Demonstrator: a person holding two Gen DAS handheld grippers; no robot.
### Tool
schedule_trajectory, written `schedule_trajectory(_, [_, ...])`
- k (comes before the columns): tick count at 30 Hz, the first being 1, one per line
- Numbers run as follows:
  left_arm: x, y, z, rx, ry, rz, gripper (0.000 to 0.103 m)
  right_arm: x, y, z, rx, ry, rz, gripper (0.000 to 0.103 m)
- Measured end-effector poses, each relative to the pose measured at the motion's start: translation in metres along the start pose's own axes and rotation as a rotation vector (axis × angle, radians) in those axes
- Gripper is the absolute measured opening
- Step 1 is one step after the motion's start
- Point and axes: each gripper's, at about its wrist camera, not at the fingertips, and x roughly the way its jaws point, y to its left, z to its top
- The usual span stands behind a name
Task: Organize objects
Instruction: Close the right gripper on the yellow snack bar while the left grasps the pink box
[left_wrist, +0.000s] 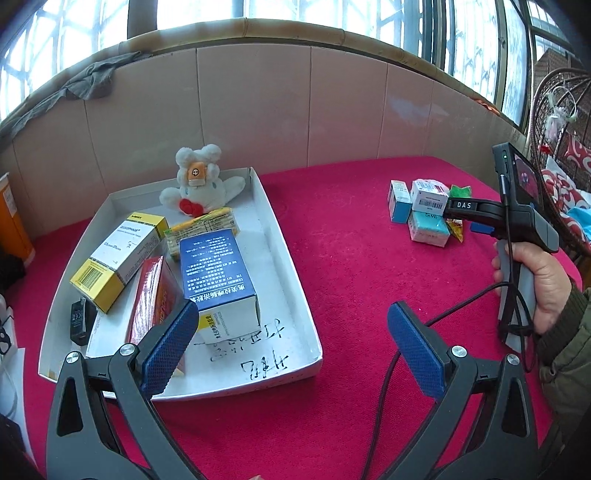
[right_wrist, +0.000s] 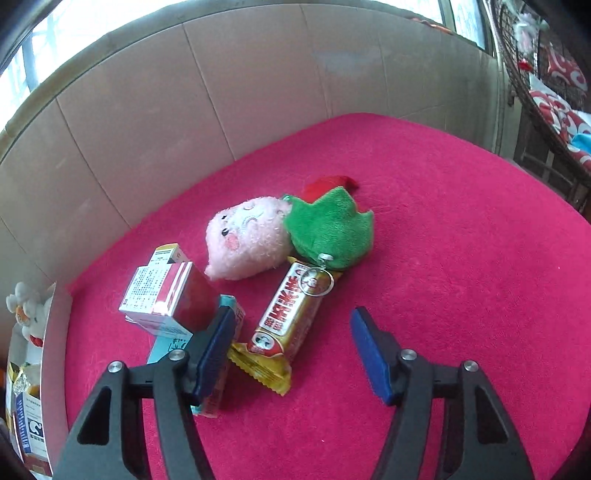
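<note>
Hovering with jaws apart and empty: right gripper, straddling the gold snack bar beside a pink plush, apparently lining up a pick. Left gripper idling wide open, empty, over the white tray collecting sorted boxes on the red bench.

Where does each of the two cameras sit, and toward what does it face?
Left wrist: on the left gripper, looking down at the white cardboard tray of boxes on the red cloth; the person's right hand holding the right gripper shows.
Right wrist: on the right gripper, looking down at the gold snack bar and pink plush toy; only its own fingers show.
Shared: the red cloth, the tray, and the loose pile of small boxes.
</note>
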Motion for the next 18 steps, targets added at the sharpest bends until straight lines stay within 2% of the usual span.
schedule_trajectory(4, [0.001,-0.005,0.0,0.013,0.005,0.0,0.103,0.012,0.007,-0.001,-0.033,0.022,-0.051,0.058])
schedule_trajectory(5, [0.001,-0.006,0.0,0.016,0.006,0.001,0.103,0.012,0.007,-0.002,-0.044,0.027,-0.056,0.049])
schedule_trajectory(6, [0.002,-0.006,0.0,0.018,0.008,0.002,0.103,0.011,0.007,-0.003,-0.059,0.025,-0.063,0.044])
schedule_trajectory(7, [0.003,-0.007,0.001,0.021,0.012,0.003,0.103,0.009,0.005,-0.005,-0.07,0.026,-0.05,0.034])
schedule_trajectory(8, [0.005,-0.009,0.004,0.025,0.016,0.002,0.103,0.006,0.002,-0.007,-0.075,0.032,-0.016,0.024])
schedule_trajectory(9, [0.007,-0.011,0.007,0.029,0.02,0.0,0.103,0.002,-0.003,-0.01,-0.077,0.042,0.017,0.019])
schedule_trajectory(14, [0.029,-0.048,0.033,0.103,0.033,-0.048,0.103,-0.02,-0.036,-0.031,-0.009,0.031,0.102,0.019])
schedule_trajectory(18, [0.069,-0.095,0.051,0.167,0.091,-0.116,0.103,-0.023,-0.057,-0.039,0.072,0.02,0.163,0.019])
